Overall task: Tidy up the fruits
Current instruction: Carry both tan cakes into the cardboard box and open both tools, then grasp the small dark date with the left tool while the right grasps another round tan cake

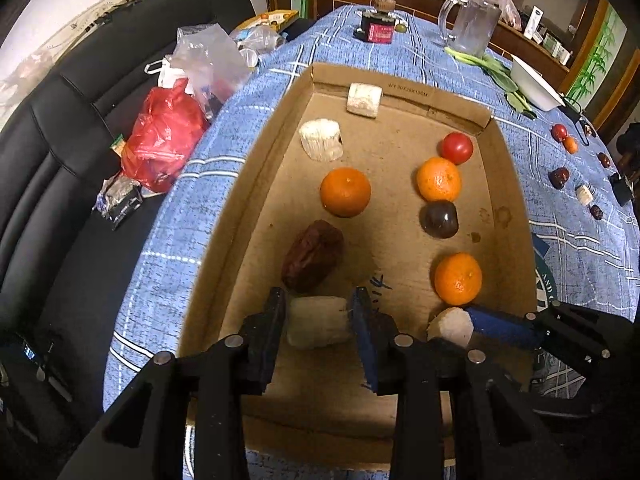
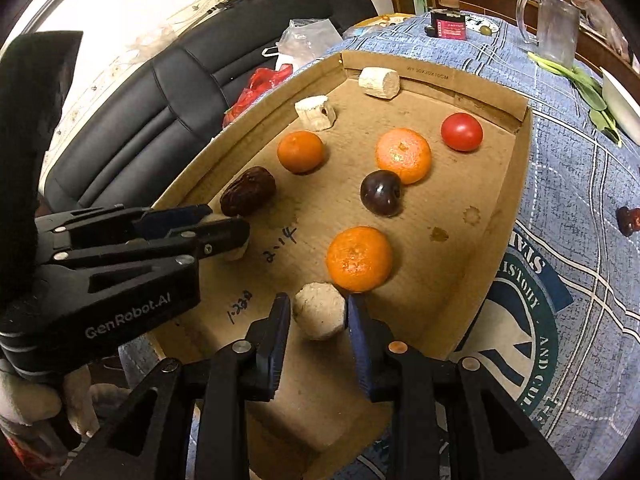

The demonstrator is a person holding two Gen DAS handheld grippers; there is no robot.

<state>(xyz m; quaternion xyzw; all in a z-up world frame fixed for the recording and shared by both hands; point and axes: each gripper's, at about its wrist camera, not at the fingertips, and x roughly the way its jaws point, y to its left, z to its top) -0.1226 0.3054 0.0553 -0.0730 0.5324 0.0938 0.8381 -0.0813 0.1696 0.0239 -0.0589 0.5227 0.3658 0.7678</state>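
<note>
A: Both jaws sit around white chunks, near end of the cardboard box [image 1: 256,184]: left gripper [image 1: 320,312], right gripper [image 2: 318,312]. Clamped or not, can't tell.

B: Your right chunk [image 2: 320,310] touches the near mandarin [image 2: 359,259]; lifting could roll it.

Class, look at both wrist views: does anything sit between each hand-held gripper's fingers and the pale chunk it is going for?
Nothing visible does. The left hand-held gripper already brackets one pale chunk, and the right hand-held gripper brackets another.
</note>
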